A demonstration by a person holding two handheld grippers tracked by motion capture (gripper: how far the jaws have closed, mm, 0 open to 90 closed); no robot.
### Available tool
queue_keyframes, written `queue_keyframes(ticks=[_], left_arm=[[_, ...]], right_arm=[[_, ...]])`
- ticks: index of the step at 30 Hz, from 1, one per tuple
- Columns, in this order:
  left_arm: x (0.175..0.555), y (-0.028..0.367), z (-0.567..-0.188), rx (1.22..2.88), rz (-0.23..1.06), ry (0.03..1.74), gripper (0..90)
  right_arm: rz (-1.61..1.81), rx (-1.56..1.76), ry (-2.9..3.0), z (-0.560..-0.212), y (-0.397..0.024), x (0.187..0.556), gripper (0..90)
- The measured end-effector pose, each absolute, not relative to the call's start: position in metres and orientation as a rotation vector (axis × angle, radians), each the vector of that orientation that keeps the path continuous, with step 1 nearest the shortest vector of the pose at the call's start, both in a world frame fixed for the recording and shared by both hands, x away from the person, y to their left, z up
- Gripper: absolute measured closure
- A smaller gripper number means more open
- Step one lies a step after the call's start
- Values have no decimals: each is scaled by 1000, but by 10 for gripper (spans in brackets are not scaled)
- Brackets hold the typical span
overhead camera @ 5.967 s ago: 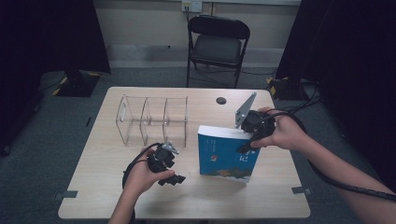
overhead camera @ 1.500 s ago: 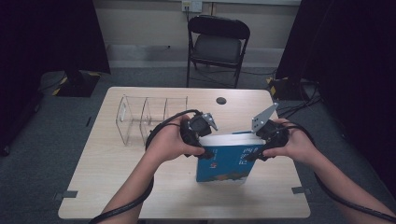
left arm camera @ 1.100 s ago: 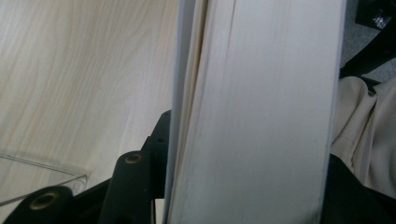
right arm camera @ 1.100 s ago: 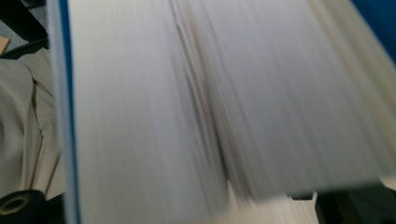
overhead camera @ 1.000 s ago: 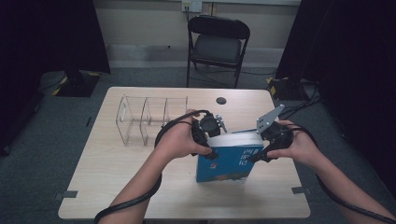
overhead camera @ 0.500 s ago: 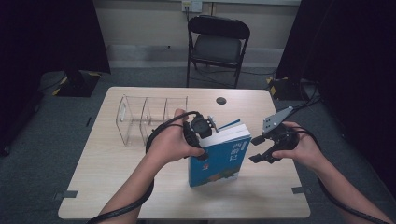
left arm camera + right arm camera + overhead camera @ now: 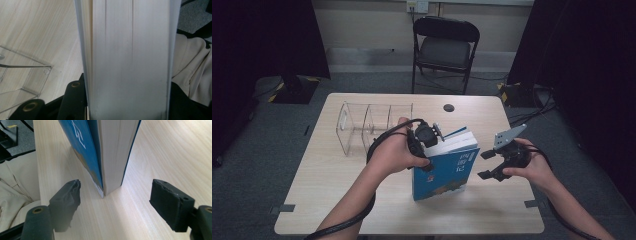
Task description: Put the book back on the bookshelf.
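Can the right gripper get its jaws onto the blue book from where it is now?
Probably yes: the right gripper stands open, jaws apart from the blue book, with bare table between. The left gripper grips the book's other end.

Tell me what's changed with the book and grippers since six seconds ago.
The left gripper moved in and clamped the blue book's top edge. The right gripper let go and dropped to the book's right, its jaws just opening. The book now stands tilted. The clear organizer stayed put.

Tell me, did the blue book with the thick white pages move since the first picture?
Yes. The blue book has tipped up from flat to standing on its edge, its top leaning toward the clear plastic organizer, clamped by the left gripper.
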State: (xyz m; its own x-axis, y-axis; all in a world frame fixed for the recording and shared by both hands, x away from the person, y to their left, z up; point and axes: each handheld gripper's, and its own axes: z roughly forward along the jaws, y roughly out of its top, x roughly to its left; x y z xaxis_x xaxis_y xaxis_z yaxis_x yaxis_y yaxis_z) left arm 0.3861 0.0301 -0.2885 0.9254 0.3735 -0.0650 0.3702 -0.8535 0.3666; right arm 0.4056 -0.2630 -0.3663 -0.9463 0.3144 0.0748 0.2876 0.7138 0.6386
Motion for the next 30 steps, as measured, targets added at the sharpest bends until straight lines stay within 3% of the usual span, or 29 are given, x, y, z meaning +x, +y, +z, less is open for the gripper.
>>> queue_keyframes(ticks=[15, 30], left_arm=[[392, 19, -301, 2701, 8, 516, 548], [394, 19, -302, 2654, 44, 538, 486]], right_arm=[[1089, 581, 2866, -405, -275, 402, 230], [1095, 607, 2876, -418, -280, 399, 230]])
